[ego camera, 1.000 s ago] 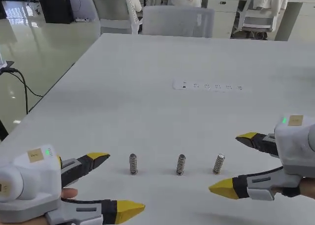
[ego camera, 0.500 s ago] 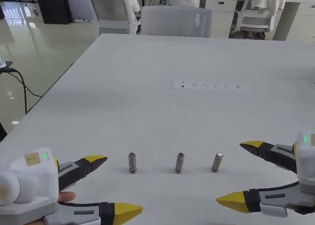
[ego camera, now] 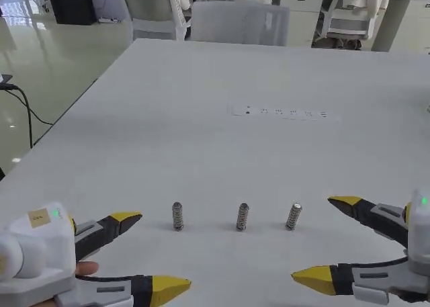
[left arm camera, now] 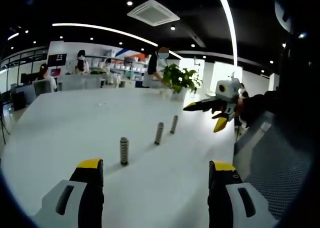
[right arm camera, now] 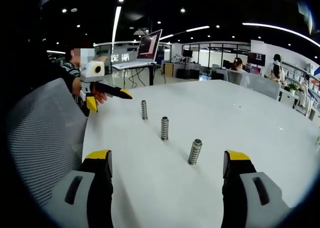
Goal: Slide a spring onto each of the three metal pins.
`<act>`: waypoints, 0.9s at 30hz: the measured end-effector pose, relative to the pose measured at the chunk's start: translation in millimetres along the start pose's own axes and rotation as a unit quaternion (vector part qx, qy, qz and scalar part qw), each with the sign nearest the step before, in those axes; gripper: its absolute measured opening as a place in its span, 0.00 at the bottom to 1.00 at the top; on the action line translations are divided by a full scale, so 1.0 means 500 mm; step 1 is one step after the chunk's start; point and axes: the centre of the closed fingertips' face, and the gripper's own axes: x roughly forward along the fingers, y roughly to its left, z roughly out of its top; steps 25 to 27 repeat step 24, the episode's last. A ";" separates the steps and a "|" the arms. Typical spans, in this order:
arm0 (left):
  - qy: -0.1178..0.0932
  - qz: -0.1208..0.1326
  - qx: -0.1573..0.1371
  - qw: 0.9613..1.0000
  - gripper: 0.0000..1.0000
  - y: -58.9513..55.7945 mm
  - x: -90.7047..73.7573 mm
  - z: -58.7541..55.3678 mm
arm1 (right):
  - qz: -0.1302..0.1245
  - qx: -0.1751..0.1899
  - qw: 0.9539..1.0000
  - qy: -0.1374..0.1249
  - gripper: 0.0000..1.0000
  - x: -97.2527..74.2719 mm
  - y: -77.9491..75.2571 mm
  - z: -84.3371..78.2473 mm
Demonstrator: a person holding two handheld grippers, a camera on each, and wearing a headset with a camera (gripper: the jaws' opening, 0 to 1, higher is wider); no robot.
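Left claw (ego camera: 158,251) is gaping wide with nothing between its yellow tips, and the right claw (ego camera: 317,238) is spreading just as wide and is just as empty. Three springs are standing in a row on the white bench (ego camera: 201,139), each one sitting over one of the pins (ego camera: 296,207), whose bodies the coils are mostly hiding. In the head view the left spring (ego camera: 177,215) and the middle spring (ego camera: 242,216) are standing about upright, while the right spring (ego camera: 293,215) is leaning a little toward 1 o'clock. The left claw is hovering at 8 o'clock from the left spring, apart from it, and the right claw is hovering at 4 o'clock from the right spring, also apart. A flush socket strip (ego camera: 282,112) is lying at 12 o'clock from the row, well apart. A grey chair (ego camera: 238,23) is standing past the bench's far edge.
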 end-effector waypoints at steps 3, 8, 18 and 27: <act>-0.002 0.006 -0.001 1.000 0.84 0.004 0.000 -0.001 | -0.006 0.011 1.000 -0.008 0.92 -0.004 -0.003 0.003; -0.004 0.012 -0.006 1.000 0.84 0.010 0.001 -0.007 | -0.011 0.020 1.000 -0.014 0.92 -0.008 -0.005 0.006; -0.003 0.017 -0.007 1.000 0.84 0.008 -0.002 -0.009 | -0.009 0.024 1.000 -0.008 0.92 -0.007 -0.004 -0.002; -0.002 0.017 -0.006 1.000 0.84 0.006 0.001 -0.008 | -0.010 0.026 1.000 -0.006 0.92 -0.007 -0.004 -0.004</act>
